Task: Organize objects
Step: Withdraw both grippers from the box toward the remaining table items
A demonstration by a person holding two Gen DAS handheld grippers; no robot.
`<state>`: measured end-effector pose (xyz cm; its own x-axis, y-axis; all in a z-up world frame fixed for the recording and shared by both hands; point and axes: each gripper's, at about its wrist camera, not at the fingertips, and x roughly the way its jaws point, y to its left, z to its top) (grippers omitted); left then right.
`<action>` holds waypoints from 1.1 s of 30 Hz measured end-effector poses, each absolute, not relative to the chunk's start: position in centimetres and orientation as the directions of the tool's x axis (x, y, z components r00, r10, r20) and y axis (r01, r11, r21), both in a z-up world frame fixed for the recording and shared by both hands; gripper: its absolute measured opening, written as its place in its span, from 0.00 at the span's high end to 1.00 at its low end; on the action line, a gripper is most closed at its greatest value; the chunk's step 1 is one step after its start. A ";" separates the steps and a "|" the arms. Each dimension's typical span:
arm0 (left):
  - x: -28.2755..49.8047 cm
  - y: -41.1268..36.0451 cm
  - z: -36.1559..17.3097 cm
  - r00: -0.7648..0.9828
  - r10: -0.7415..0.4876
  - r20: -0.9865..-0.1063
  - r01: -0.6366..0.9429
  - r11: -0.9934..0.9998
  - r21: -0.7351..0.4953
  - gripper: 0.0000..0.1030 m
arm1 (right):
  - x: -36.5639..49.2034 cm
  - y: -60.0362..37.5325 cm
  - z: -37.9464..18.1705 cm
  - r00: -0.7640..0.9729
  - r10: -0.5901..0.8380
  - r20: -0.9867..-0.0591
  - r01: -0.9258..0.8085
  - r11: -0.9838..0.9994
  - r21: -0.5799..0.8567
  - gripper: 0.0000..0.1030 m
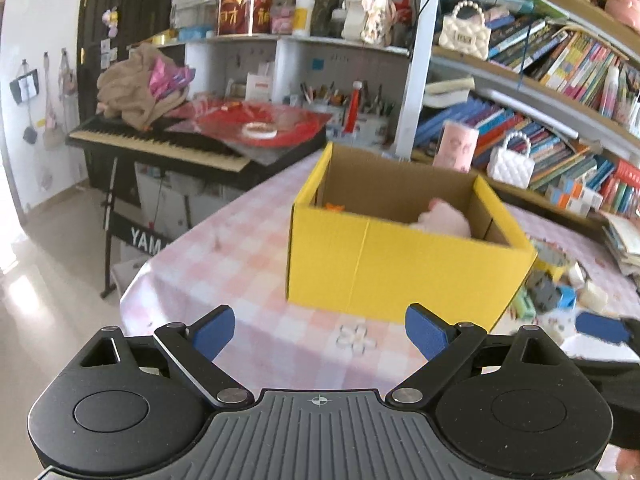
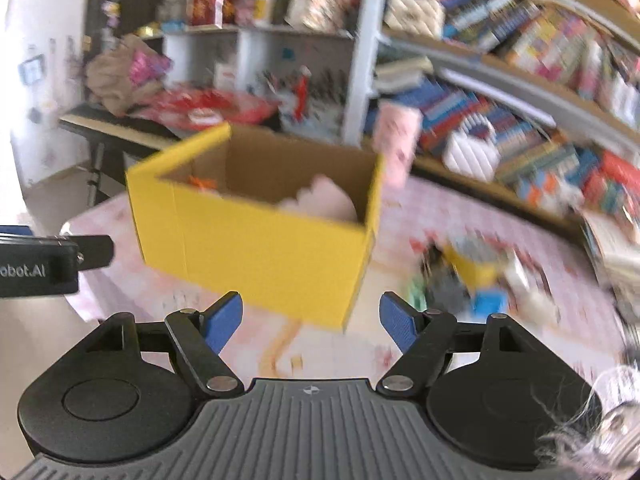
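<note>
Right wrist view is blurred; the small toys (image 2: 480,280) beside the yellow box (image 2: 256,248) are hard to identify. Both the left gripper (image 1: 320,332) and right gripper (image 2: 312,320) have jaws apart, empty. A pink soft toy (image 1: 444,218) sits half hidden in the box.

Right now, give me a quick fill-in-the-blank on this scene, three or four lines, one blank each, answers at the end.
1. The cardboard box on the checked tablecloth is ____ on the outside.
2. The pink soft toy lies ____ the box.
3. The fingers of the left gripper and the right gripper are both ____, holding nothing.
4. The pile of small toys sits on the table to the ____ of the box.

Missing words: yellow; inside; open; right
</note>
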<state>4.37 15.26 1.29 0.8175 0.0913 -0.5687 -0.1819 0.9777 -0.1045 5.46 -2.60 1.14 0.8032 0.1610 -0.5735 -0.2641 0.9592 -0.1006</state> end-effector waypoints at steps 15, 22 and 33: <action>1.2 13.2 -0.8 0.765 0.066 -0.641 -0.115 0.993 -0.034 0.09 | 2.3 -4.3 -0.1 0.768 0.116 -0.630 -0.195 0.979 -0.057 0.29; 0.6 12.6 -1.0 0.757 0.041 -0.652 -0.084 0.996 -0.034 0.05 | 0.9 -5.1 -0.3 0.769 0.093 -0.632 -0.160 0.986 -0.049 0.27; 0.2 10.5 -1.5 0.745 -0.036 -0.666 0.005 0.999 -0.047 0.05 | -1.2 -7.5 -0.6 0.772 0.014 -0.636 -0.062 0.997 -0.053 0.27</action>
<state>0.22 10.46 -1.52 0.7454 -0.0356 -0.6657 0.0054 0.9989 -0.0474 -1.22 -7.53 -0.61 0.7716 0.0140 -0.6360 -0.0618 0.9967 -0.0531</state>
